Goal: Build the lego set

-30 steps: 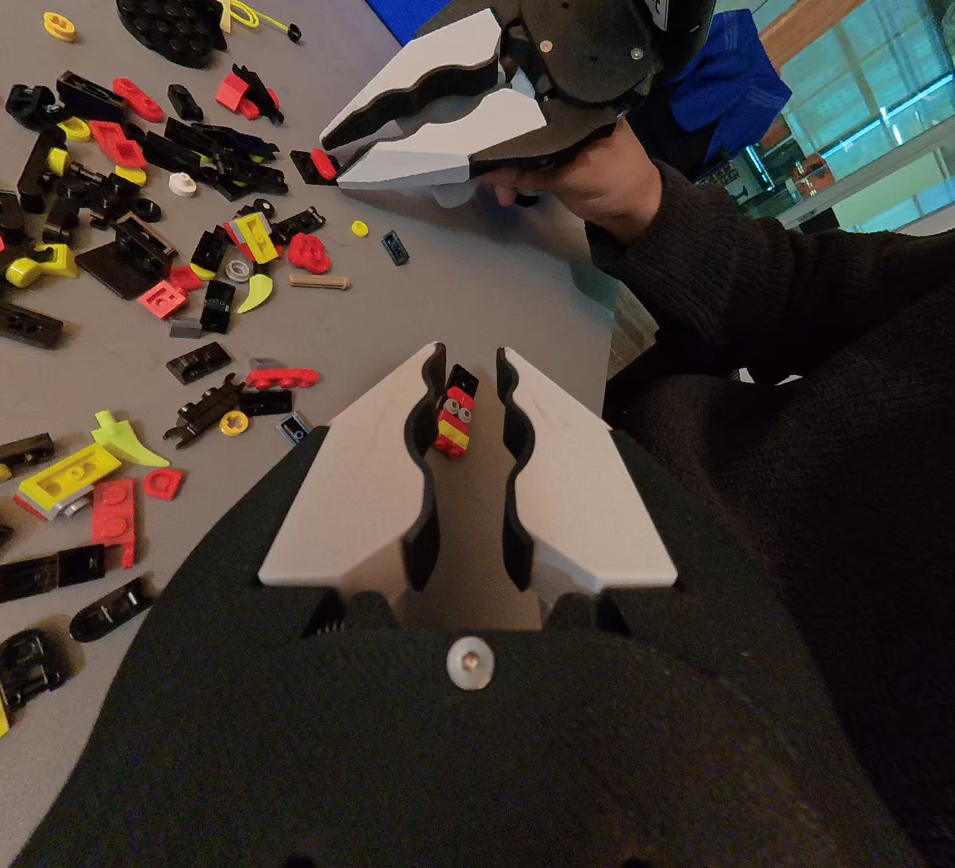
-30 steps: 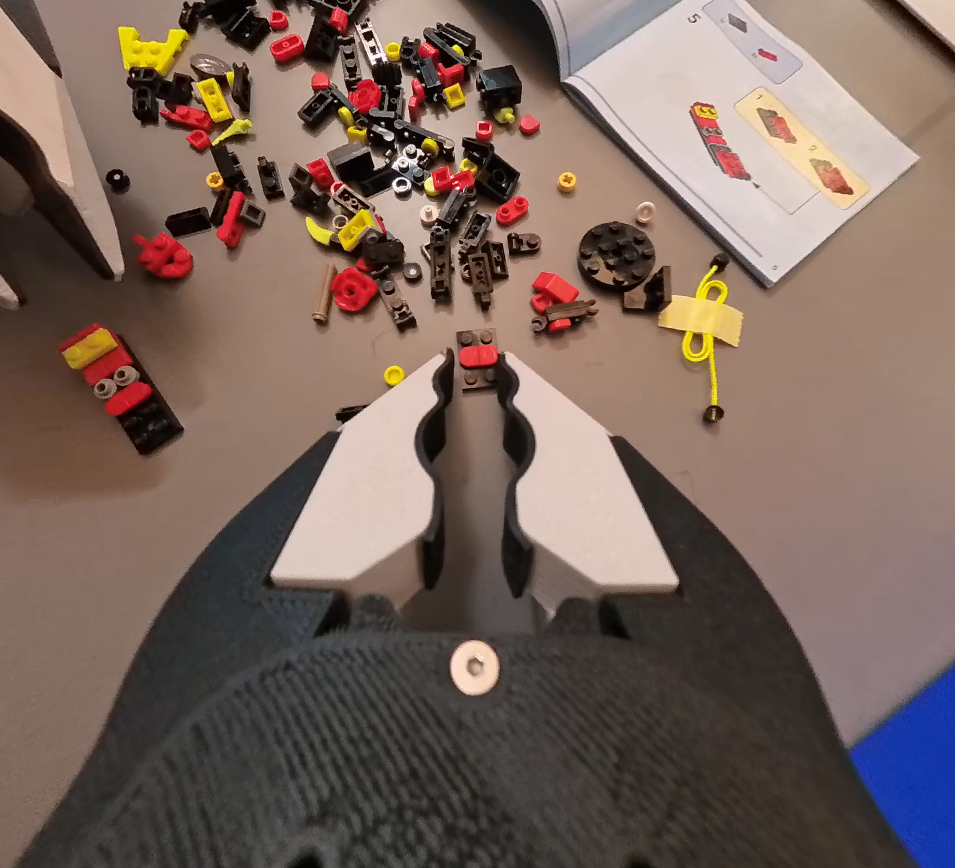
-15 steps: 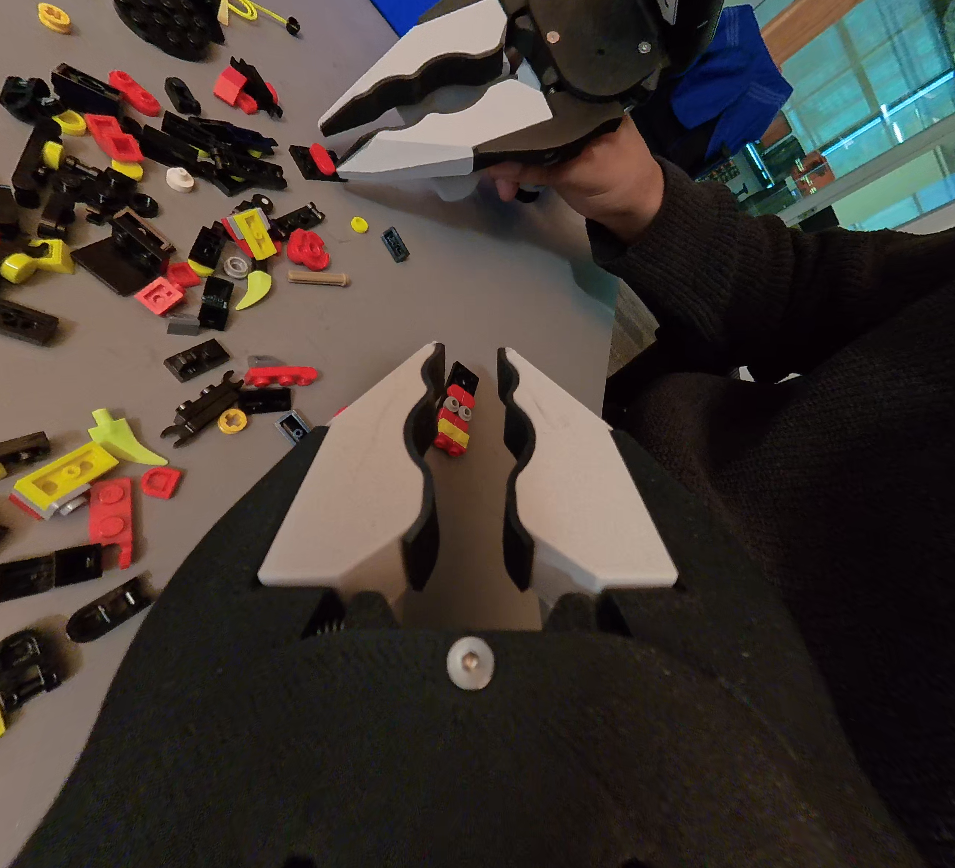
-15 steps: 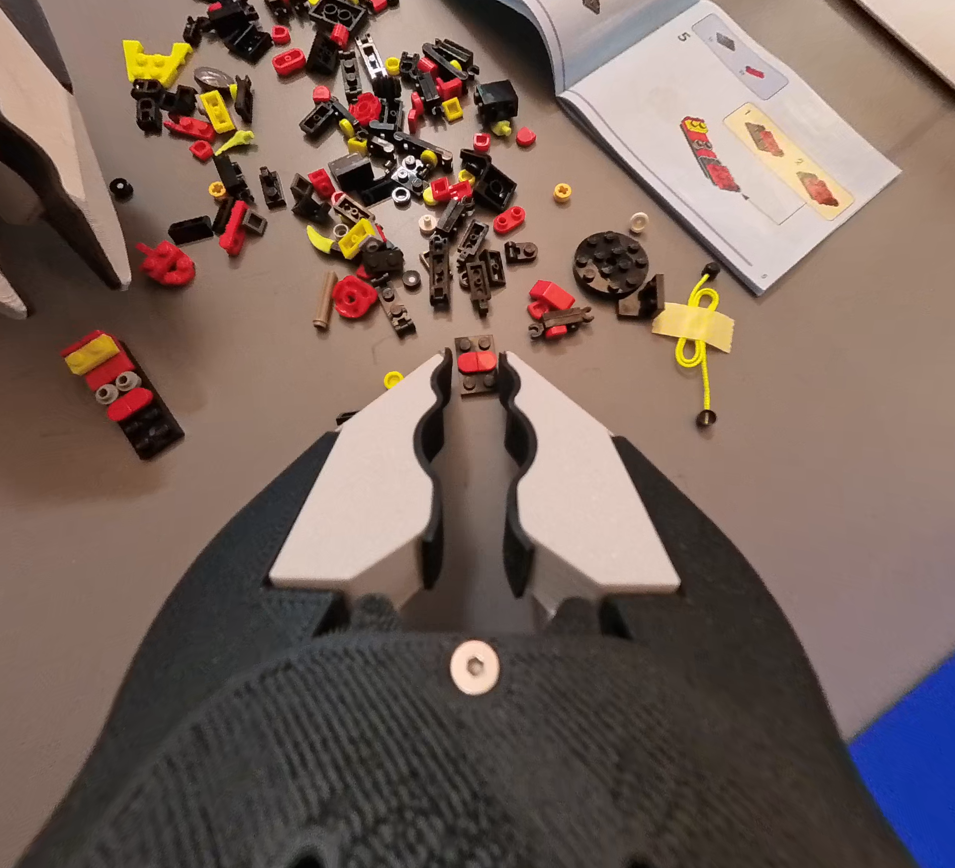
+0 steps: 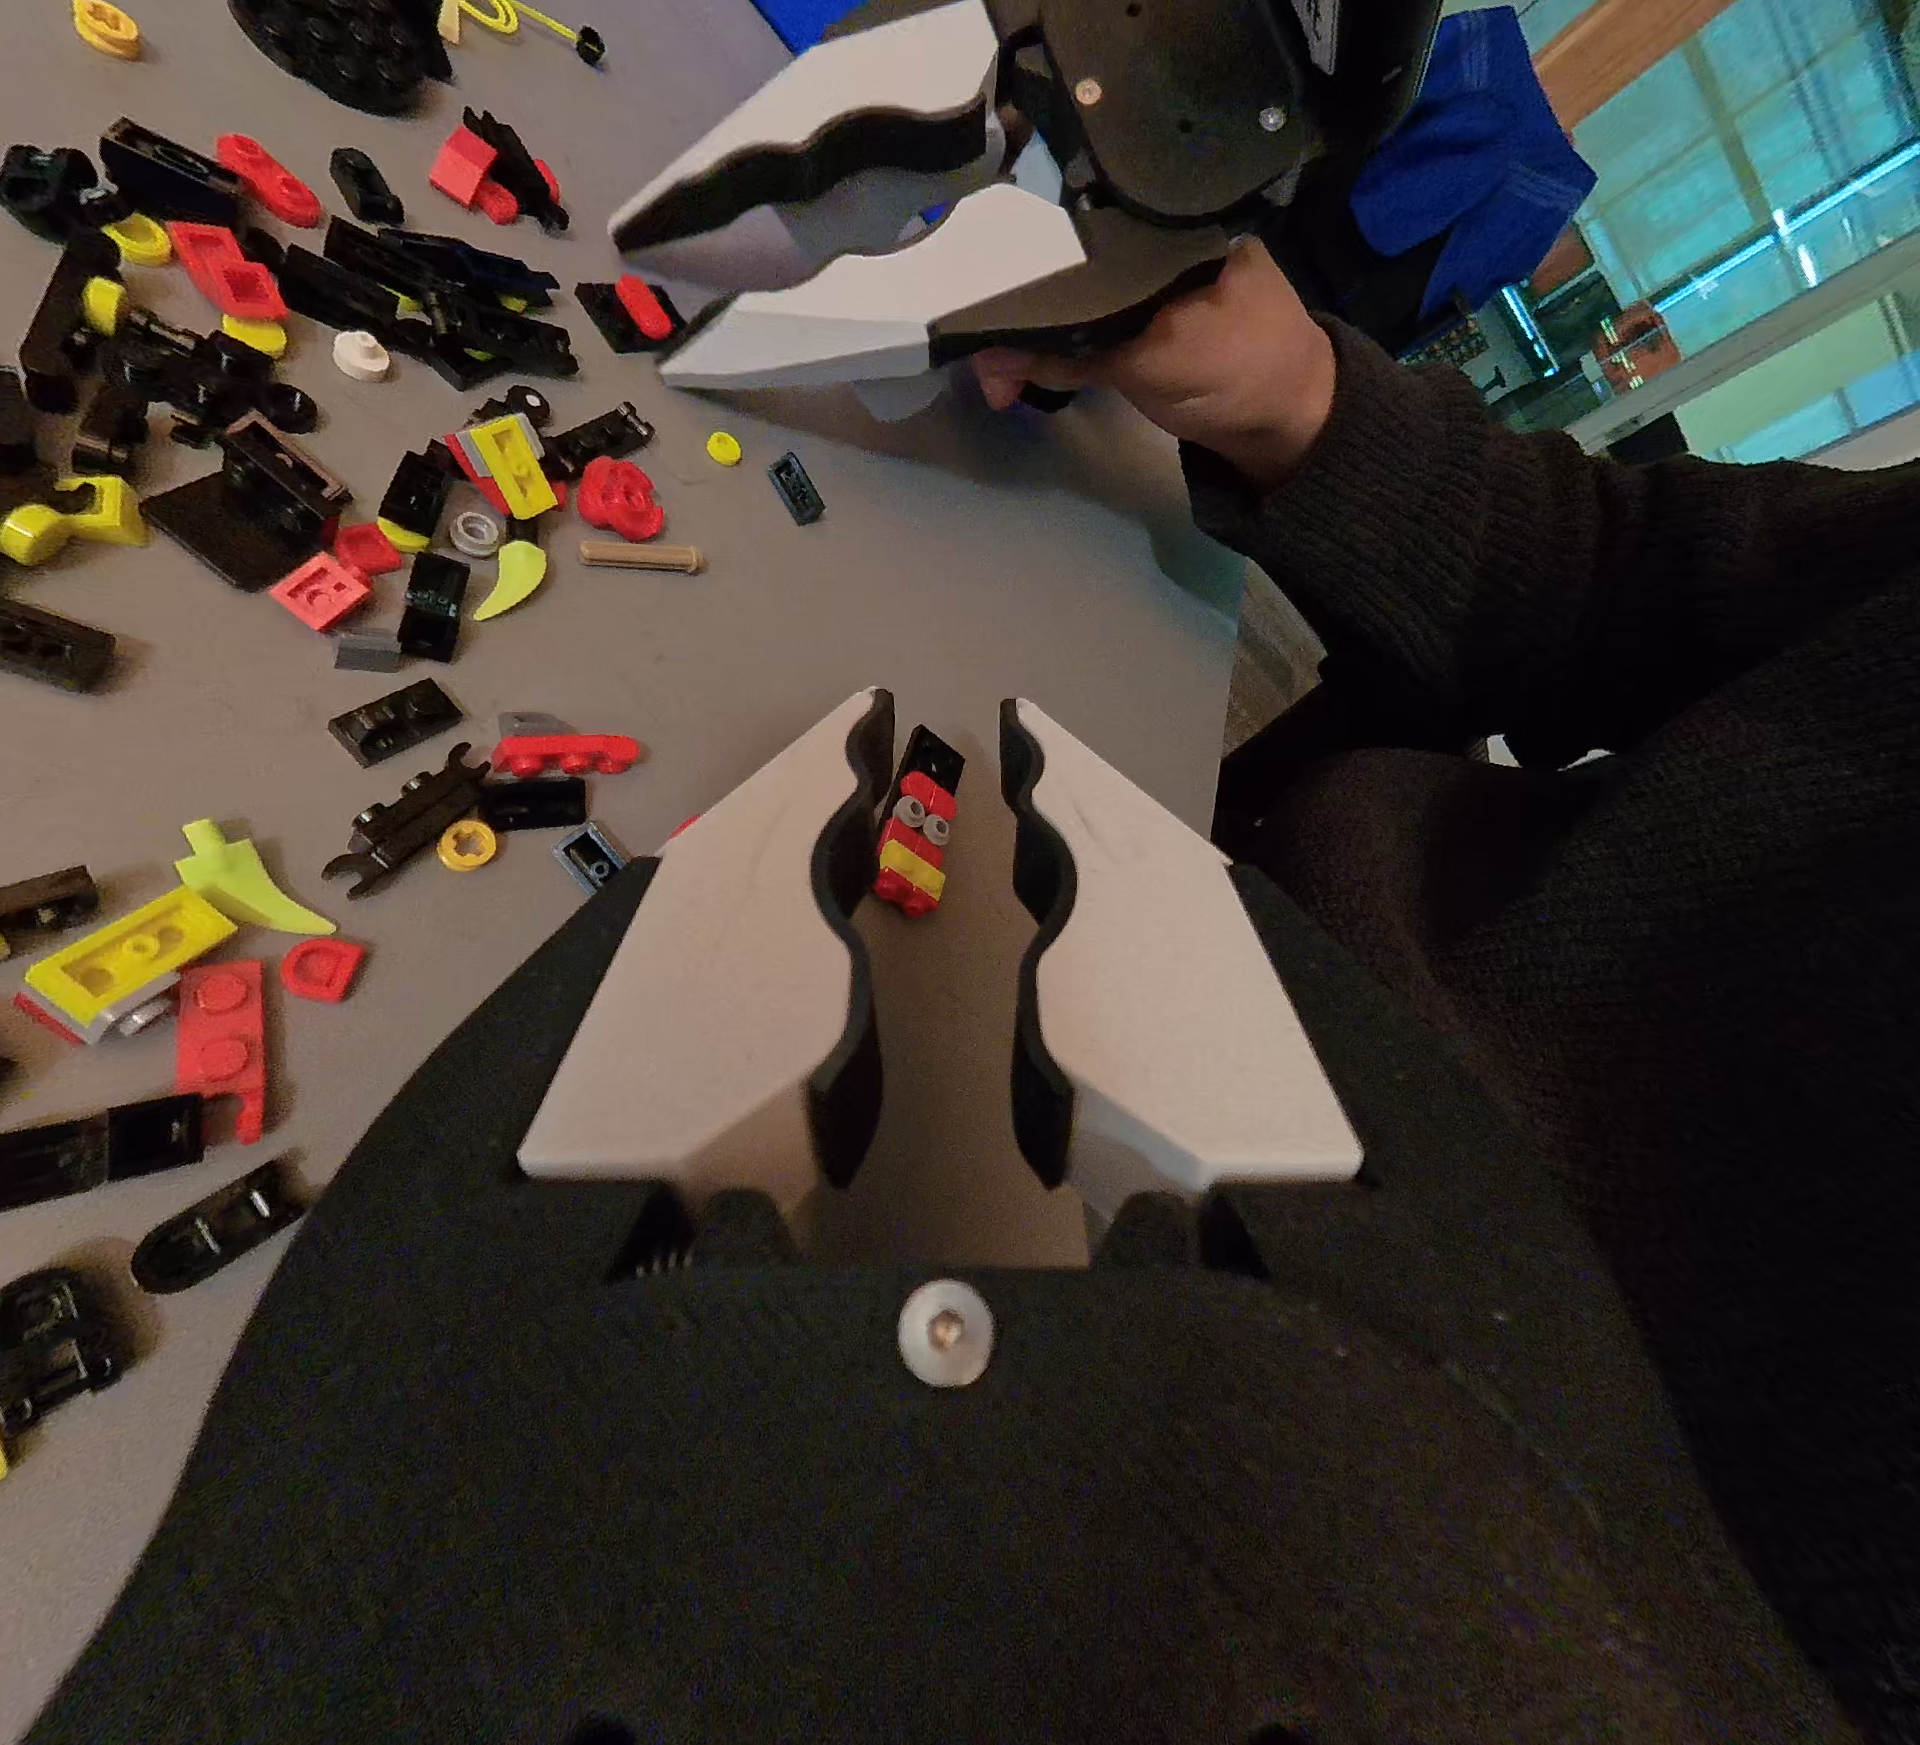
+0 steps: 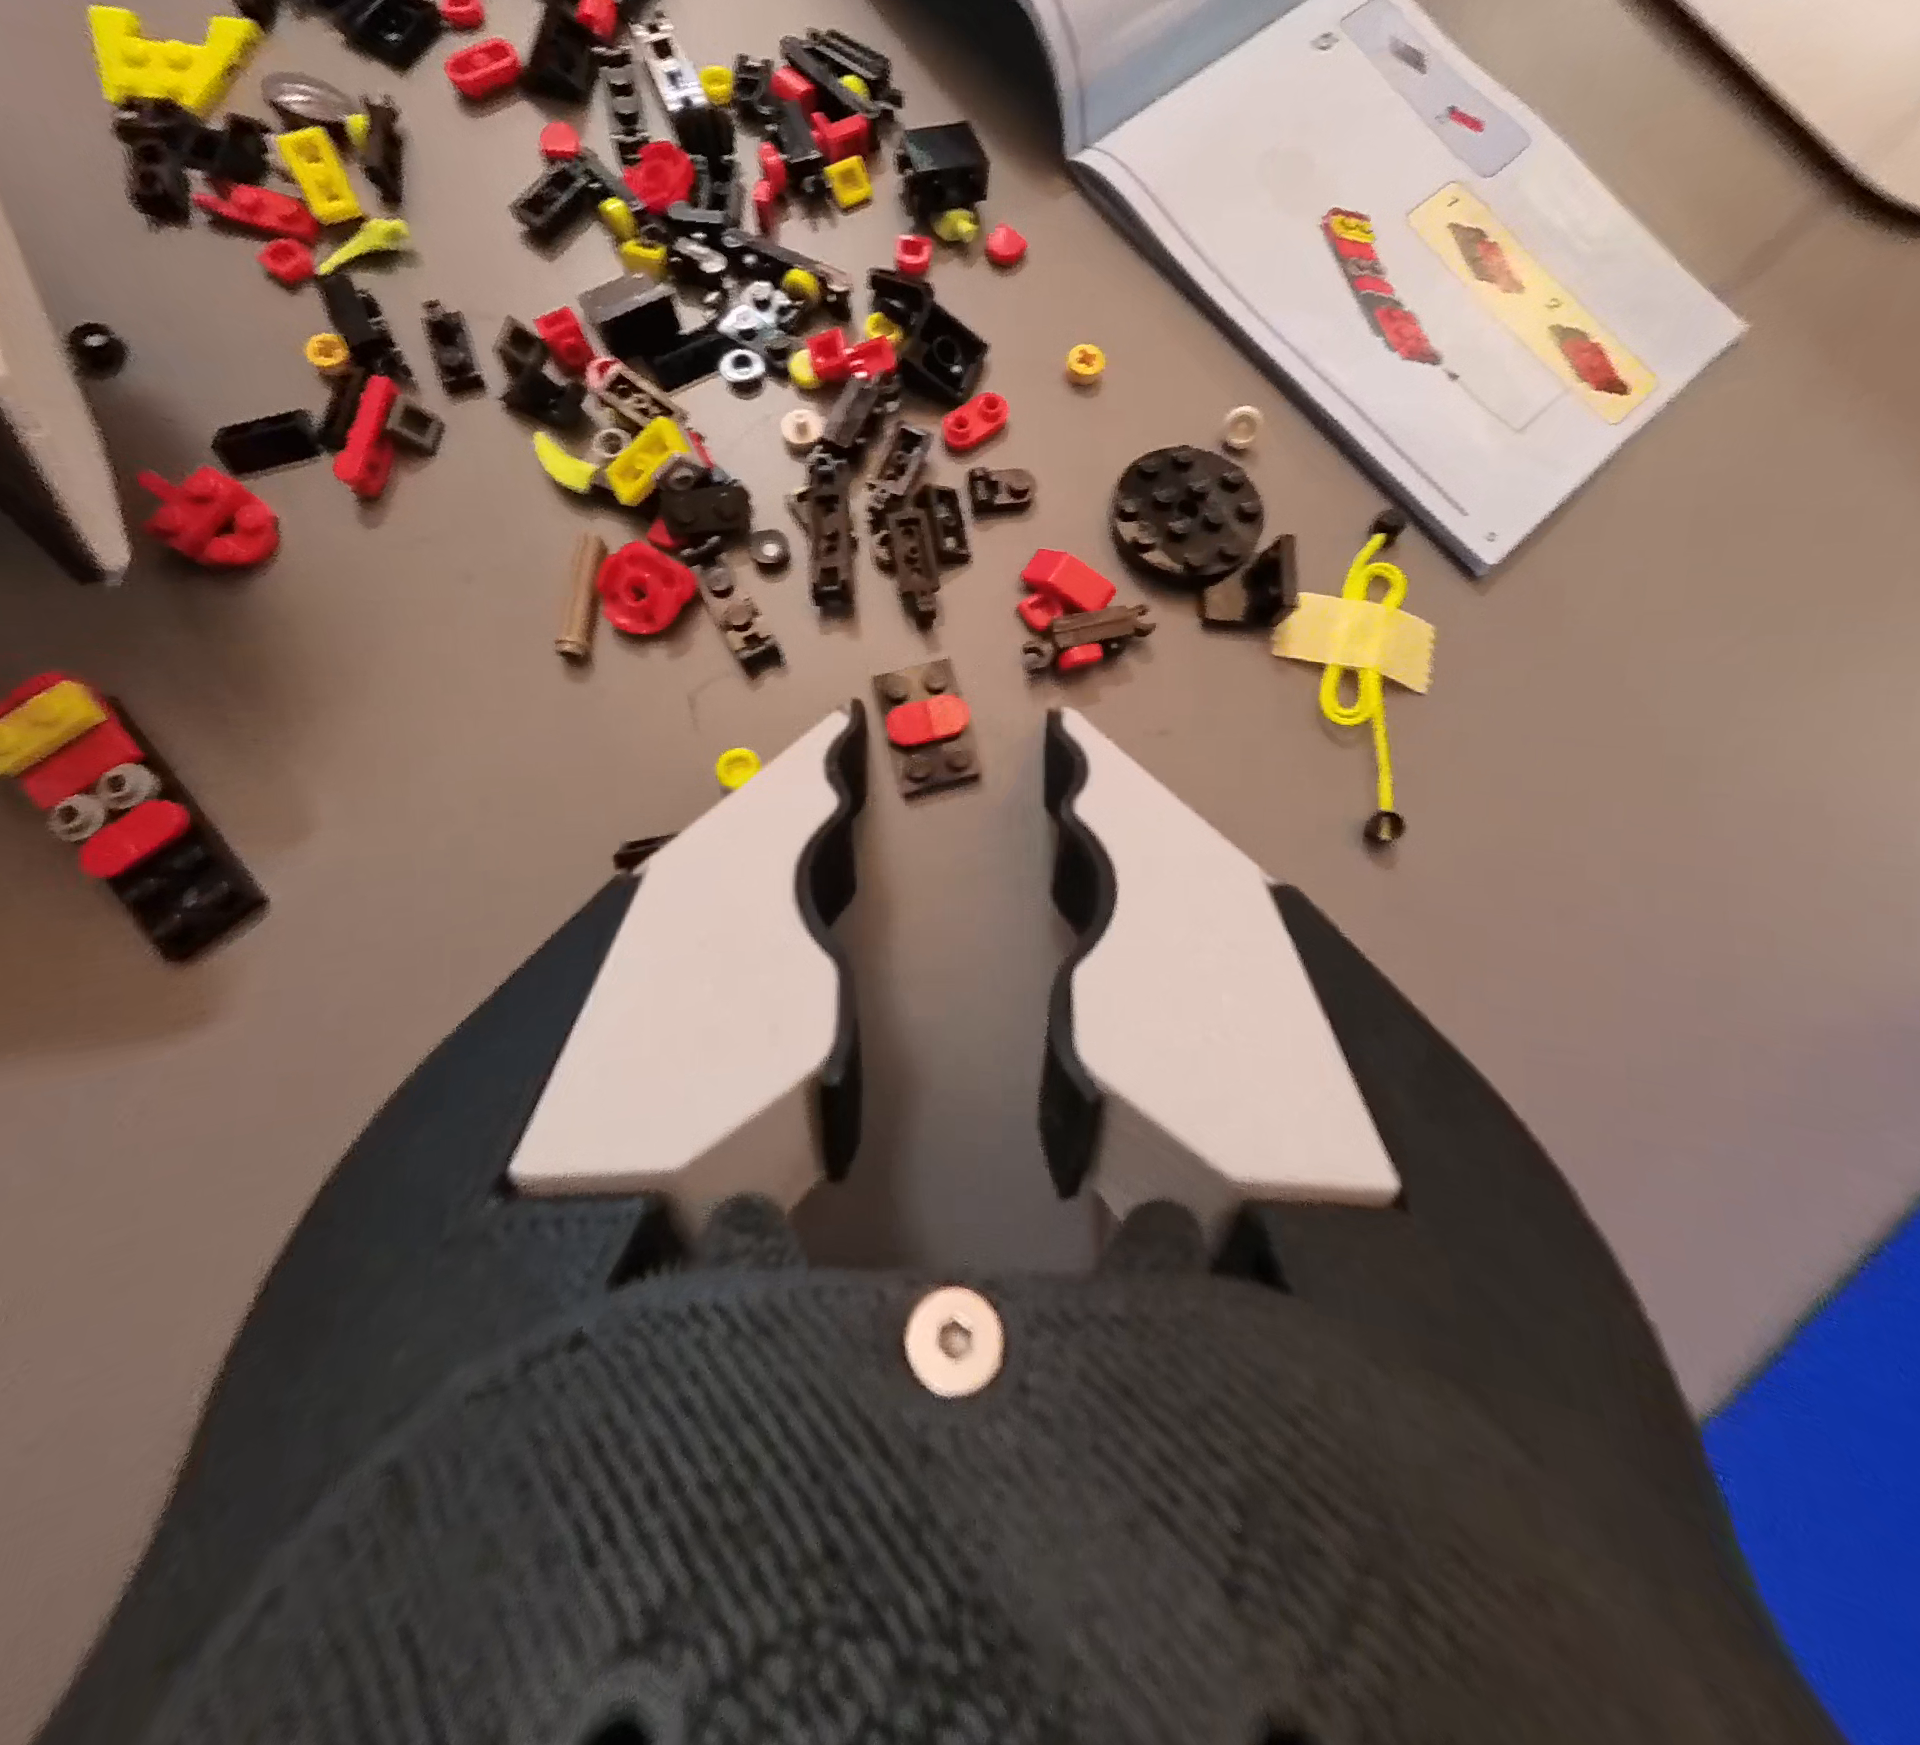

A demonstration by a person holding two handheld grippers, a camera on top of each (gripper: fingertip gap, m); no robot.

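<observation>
A small black plate with a red rounded tile lies on the grey table just ahead of my right gripper, between its fingertips. That gripper is open and touches nothing. The left wrist view shows it held low over the same plate. A partial build, a black plate with red, yellow and grey-eye pieces, lies on the table under my open left gripper. The build also shows at the left of the right wrist view.
A scatter of several loose black, red and yellow bricks covers the table beyond both grippers. An open instruction booklet, a round black plate and a taped yellow string lie to the right. The table edge and a dark sleeve are close.
My right gripper's jaws have opened wider, and the black plate with the red tile now lies free between the tips. The left gripper and the build have not moved.
</observation>
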